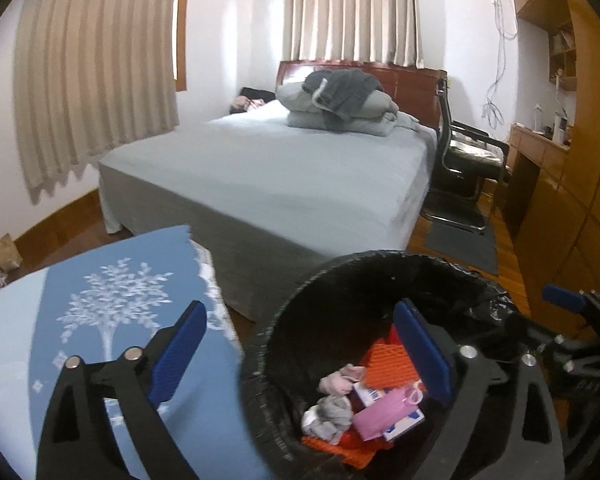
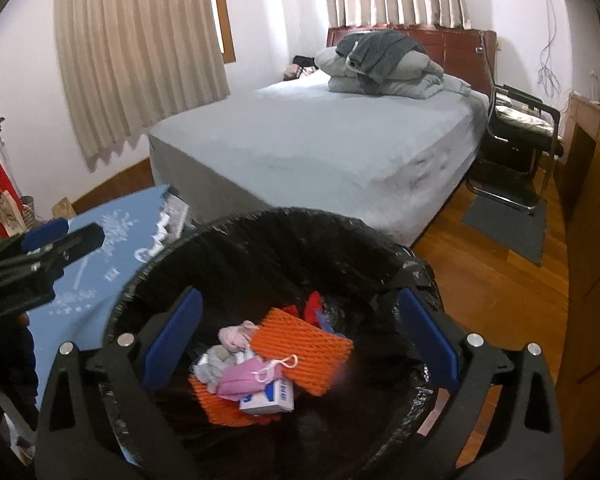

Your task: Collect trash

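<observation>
A round black bin (image 2: 284,214) lined with a black bag stands in front of me on the floor. Inside lie an orange foam net (image 2: 304,344), a pink mask (image 2: 240,378), a small white and blue box (image 2: 276,398), a crumpled grey tissue (image 2: 212,364) and a pink wad (image 2: 234,334). My right gripper (image 2: 300,296) hangs open over the bin's mouth, nothing between its blue pads. My left gripper (image 1: 300,306) is open too and straddles the bin's (image 1: 380,256) left rim, one finger over the blue cloth, the other over the trash.
A blue cloth (image 1: 100,300) with a white tree print covers a low surface left of the bin. Beyond it stands a grey bed (image 1: 280,168) with folded bedding. A black chair (image 1: 468,156), a grey mat (image 1: 464,244) and wooden cabinets (image 1: 572,200) fill the right side.
</observation>
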Tool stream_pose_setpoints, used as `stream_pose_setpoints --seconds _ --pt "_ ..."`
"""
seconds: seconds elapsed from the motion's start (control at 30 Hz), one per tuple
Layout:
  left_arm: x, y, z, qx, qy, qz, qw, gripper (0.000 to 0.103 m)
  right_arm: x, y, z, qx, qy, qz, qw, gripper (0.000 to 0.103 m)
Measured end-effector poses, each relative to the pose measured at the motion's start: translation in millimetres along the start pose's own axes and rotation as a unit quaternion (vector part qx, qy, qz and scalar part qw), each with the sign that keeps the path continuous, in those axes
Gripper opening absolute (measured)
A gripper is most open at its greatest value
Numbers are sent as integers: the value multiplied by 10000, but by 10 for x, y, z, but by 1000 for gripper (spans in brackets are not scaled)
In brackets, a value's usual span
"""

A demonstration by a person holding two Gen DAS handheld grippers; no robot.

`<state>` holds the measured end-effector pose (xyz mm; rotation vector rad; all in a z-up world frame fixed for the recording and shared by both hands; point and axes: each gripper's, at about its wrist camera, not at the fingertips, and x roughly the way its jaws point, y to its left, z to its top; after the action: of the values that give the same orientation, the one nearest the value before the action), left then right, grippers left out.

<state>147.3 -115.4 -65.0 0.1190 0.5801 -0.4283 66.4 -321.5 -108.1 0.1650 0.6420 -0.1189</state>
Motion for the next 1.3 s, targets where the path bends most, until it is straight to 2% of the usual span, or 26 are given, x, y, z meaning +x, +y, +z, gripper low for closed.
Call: stream_pose_setpoints --seconds 0.27,0.97,1.3 --pt "-433 133 -15 -63 -153 269 9995 97 -366 262 148 -185 -202 195 9994 98" --pt "-1411 137 -108 -134 -593 542 9967 97 -1104 754 219 -418 -411 493 9971 98" --pt "-1685 160 -119 -186 -802 644 9945 97 -1238 921 189 -576 -437 616 9955 98"
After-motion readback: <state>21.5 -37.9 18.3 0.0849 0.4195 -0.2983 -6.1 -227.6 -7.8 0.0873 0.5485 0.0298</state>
